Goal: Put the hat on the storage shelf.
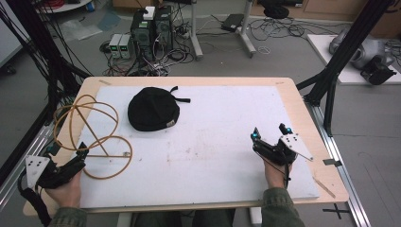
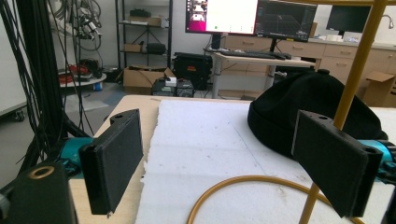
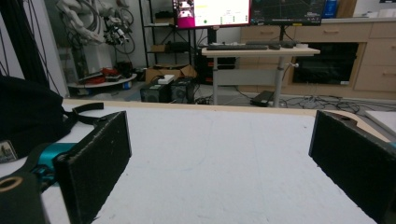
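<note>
Right now I hold my left gripper [image 1: 66, 158] at the near left corner, jaws spread wide and empty, just short of the yellow wire stand [image 1: 92, 137]; its base ring curves between the jaws in the left gripper view. My right gripper [image 1: 270, 134] rests near the right edge of the white foam board [image 1: 227, 137], also wide open, holding nothing. Farther back lies the black cap [image 1: 153, 109]. I judge this the approach: next, close on the stand's upright rod [image 2: 357, 70].

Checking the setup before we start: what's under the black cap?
The black cap lies dome-up on the white foam board, beside the gold wire stand. Whatever may be beneath its crown is covered and cannot be seen.
</note>
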Demonstrator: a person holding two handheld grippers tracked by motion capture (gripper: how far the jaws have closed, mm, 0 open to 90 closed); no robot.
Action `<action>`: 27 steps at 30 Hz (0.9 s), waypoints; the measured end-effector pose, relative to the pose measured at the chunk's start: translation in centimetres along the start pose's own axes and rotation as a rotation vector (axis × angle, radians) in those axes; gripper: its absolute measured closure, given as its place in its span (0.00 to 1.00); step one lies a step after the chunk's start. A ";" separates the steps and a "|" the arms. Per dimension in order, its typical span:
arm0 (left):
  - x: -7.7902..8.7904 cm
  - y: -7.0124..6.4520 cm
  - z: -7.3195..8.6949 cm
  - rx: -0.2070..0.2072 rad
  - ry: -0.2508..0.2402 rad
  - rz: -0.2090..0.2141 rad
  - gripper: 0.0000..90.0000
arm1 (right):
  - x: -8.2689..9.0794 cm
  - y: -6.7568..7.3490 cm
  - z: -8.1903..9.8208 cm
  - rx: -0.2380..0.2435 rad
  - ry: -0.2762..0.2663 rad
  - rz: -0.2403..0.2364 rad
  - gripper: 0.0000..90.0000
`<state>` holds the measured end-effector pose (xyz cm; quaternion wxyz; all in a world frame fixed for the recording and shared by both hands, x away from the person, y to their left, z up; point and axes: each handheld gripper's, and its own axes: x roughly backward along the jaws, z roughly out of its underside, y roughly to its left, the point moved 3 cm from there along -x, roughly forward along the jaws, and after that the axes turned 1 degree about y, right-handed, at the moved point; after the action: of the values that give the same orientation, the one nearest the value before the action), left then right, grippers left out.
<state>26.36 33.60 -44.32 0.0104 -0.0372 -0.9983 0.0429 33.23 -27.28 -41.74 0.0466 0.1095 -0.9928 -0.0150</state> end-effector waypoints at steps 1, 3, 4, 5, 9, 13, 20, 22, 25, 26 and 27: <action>0.0 0.0 0.0 0.000 0.002 0.001 0.19 | -0.2 0.1 -0.1 -0.008 0.004 -0.006 0.05; 0.0 -0.1 0.0 -0.001 0.004 0.003 0.19 | -0.7 0.3 -0.3 -0.008 0.006 -0.015 0.05; 0.0 -0.1 0.0 -0.002 0.004 0.004 0.19 | -0.9 0.5 -0.3 -0.008 0.014 -0.019 0.05; 0.0 -0.1 0.0 -0.002 0.004 0.004 0.19 | -1.3 0.7 -0.4 0.001 0.022 -0.029 0.05; 0.0 -0.2 0.1 0.002 0.005 0.006 0.19 | -2.2 1.6 -1.0 0.037 0.047 -0.054 0.05; 0.0 -0.3 -0.1 0.000 -0.003 0.009 0.19 | -3.4 2.8 -1.7 0.087 0.076 -0.080 0.05; 0.0 -0.2 -0.1 0.004 -0.007 0.008 0.19 | -5.1 4.4 -2.7 0.105 0.103 -0.111 0.05; 0.0 -0.2 -0.1 0.001 -0.007 0.004 0.19 | -5.6 5.0 -2.9 0.112 0.113 -0.120 0.05; 0.0 -0.1 -0.2 0.002 -0.007 0.006 0.19 | -6.4 5.8 -3.0 0.119 0.126 -0.138 0.05; 0.0 -0.1 -0.2 0.007 -0.008 0.005 0.19 | -6.6 6.1 -3.0 0.119 0.132 -0.145 0.05; 0.0 -0.1 -0.1 0.007 -0.007 0.007 0.19 | -6.9 6.4 -3.1 0.127 0.138 -0.147 0.05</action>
<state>26.38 33.49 -44.18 0.0067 -0.0404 -0.9981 0.0465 38.86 -19.59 -39.07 0.1064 0.1857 -0.9754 0.0522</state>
